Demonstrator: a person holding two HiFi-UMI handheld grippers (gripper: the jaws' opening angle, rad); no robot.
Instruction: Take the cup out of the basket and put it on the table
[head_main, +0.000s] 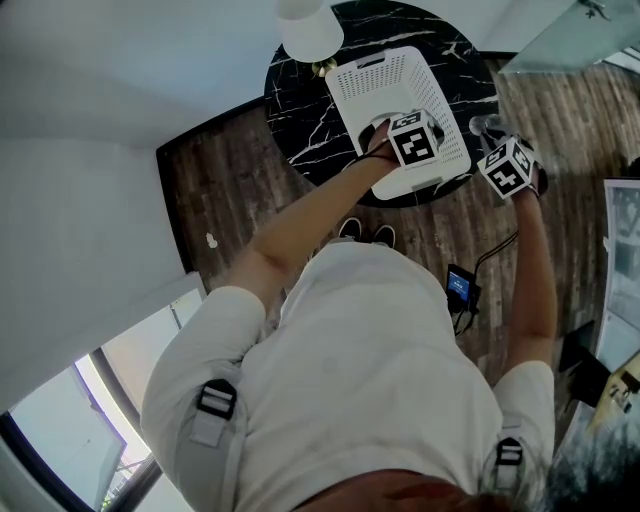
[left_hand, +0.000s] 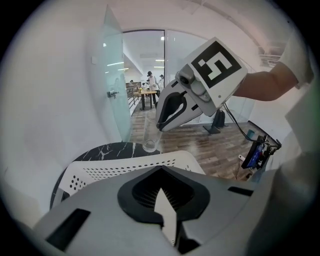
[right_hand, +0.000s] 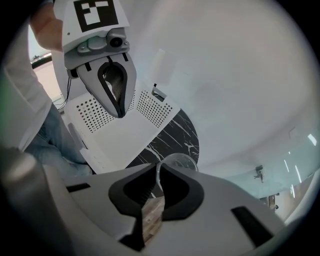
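A clear glass cup (head_main: 486, 125) is outside the white perforated basket (head_main: 372, 75), over the right edge of the round black marble table (head_main: 300, 100). My right gripper (head_main: 494, 140) is shut on the cup's rim. In the right gripper view the cup (right_hand: 181, 161) has one wall between the jaws of my right gripper (right_hand: 156, 192). In the left gripper view the cup (left_hand: 149, 140) hangs upright just past the basket's wall (left_hand: 125, 169); I cannot tell whether its base touches the table. My left gripper (right_hand: 120, 113) is shut, over the basket's inside.
A white lamp shade (head_main: 310, 28) stands at the table's far edge. The basket's near end overhangs the table. A small device with a cable (head_main: 462, 287) lies on the wooden floor (head_main: 220, 170). A glass partition (left_hand: 112, 85) and a white wall are beyond the table.
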